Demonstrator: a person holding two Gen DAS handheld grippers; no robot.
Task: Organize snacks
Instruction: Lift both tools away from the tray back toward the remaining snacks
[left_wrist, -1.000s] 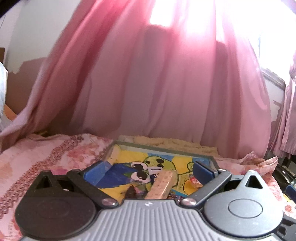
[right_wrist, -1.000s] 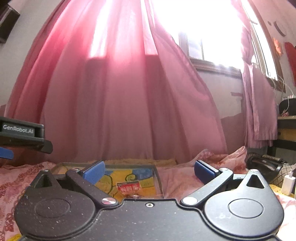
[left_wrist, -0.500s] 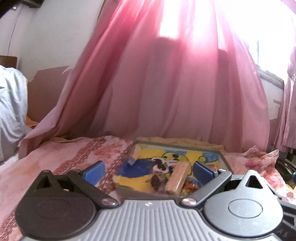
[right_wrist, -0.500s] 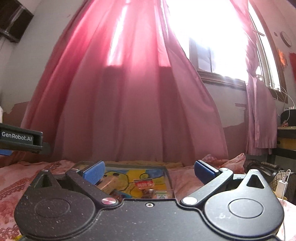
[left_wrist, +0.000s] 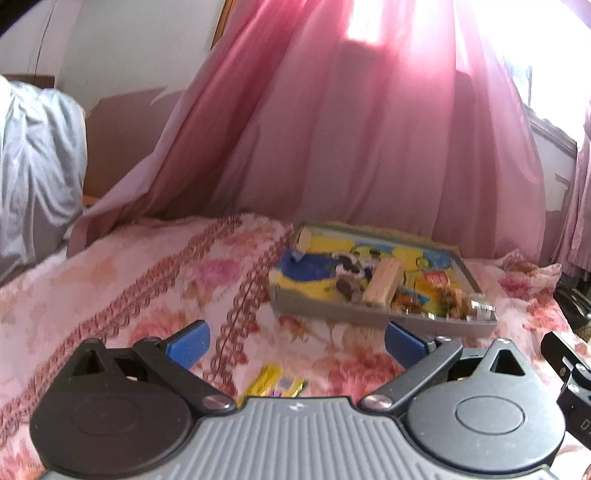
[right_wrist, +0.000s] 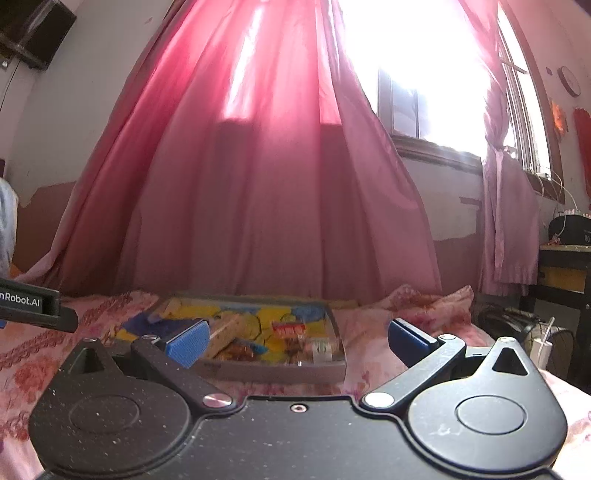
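Right of centre in the left wrist view: grey tray (left_wrist: 369, 315) on floral bedspread (left_wrist: 147, 280), holding tan wafer pack (left_wrist: 384, 282) and mixed small snacks. Lower centre, between spread, empty jaws of left gripper (left_wrist: 295, 345): yellow-green packet (left_wrist: 275, 384). Right gripper (right_wrist: 297, 338) jaws likewise spread, empty. Behind, pink curtain (right_wrist: 258, 184).

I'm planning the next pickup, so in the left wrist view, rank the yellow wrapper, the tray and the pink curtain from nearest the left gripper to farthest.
1. yellow wrapper: on the bedspread, between the fingers of the left gripper.
2. tray: ahead, slightly right.
3. pink curtain: behind the tray.
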